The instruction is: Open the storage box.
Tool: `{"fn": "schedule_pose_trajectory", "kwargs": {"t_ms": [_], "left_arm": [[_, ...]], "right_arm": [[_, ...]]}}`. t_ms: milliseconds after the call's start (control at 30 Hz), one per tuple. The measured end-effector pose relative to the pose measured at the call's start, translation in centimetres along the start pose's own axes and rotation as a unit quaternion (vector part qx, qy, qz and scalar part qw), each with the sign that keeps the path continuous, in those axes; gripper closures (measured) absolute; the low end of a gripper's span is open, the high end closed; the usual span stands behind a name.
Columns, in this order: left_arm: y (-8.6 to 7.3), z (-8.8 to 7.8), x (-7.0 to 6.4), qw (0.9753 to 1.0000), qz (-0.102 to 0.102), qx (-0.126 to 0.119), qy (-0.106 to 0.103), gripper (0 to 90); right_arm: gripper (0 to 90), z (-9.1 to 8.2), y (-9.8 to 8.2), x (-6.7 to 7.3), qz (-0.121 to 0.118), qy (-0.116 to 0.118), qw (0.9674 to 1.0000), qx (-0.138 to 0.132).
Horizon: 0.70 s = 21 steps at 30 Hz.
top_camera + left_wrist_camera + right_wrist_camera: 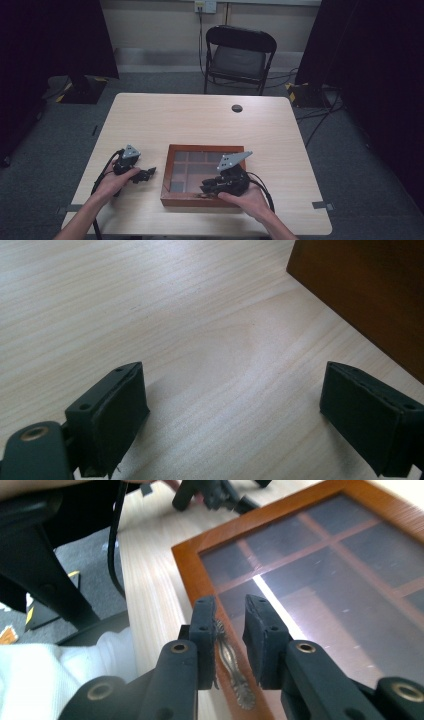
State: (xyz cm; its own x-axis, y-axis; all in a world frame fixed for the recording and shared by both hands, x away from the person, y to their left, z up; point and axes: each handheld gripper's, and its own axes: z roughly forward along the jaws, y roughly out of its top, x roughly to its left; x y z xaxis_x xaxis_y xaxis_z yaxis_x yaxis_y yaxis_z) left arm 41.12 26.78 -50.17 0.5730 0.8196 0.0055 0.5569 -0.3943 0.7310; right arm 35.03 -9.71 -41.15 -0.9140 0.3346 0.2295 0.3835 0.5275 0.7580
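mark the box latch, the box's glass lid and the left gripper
latch [231,667], right gripper view, on its metal plate.
glass lid [320,575], right gripper view, on a pane.
left gripper [149,173], high view, between its fingers.

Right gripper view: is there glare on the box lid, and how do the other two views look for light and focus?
Right gripper view: a bright streak of glare crosses the glass lid of the wooden box; the metal handle between the right gripper jaws is slightly soft. Left gripper view: evenly lit table, soft shadows under the pads. High view: dim, dark surroundings.
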Motion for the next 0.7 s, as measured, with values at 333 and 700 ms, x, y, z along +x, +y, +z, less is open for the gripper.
{"fn": "schedule_pose_trajectory", "kwargs": {"t_ms": [333, 700], "left_arm": [[0.0, 0.0, 0.0, 1.0, 0.0, 0.0, 0.0, 10.8], [0.0, 0.0, 0.0, 1.0, 0.0, 0.0, 0.0, 10.8]], "right_arm": [[75.4, 1.8, -0.8, -0.1, -0.012, 0.008, 0.9996, 0.025], [78.7, 2.2, -1.3, -0.3, -0.019, 0.009, 0.999, 0.04]]}}
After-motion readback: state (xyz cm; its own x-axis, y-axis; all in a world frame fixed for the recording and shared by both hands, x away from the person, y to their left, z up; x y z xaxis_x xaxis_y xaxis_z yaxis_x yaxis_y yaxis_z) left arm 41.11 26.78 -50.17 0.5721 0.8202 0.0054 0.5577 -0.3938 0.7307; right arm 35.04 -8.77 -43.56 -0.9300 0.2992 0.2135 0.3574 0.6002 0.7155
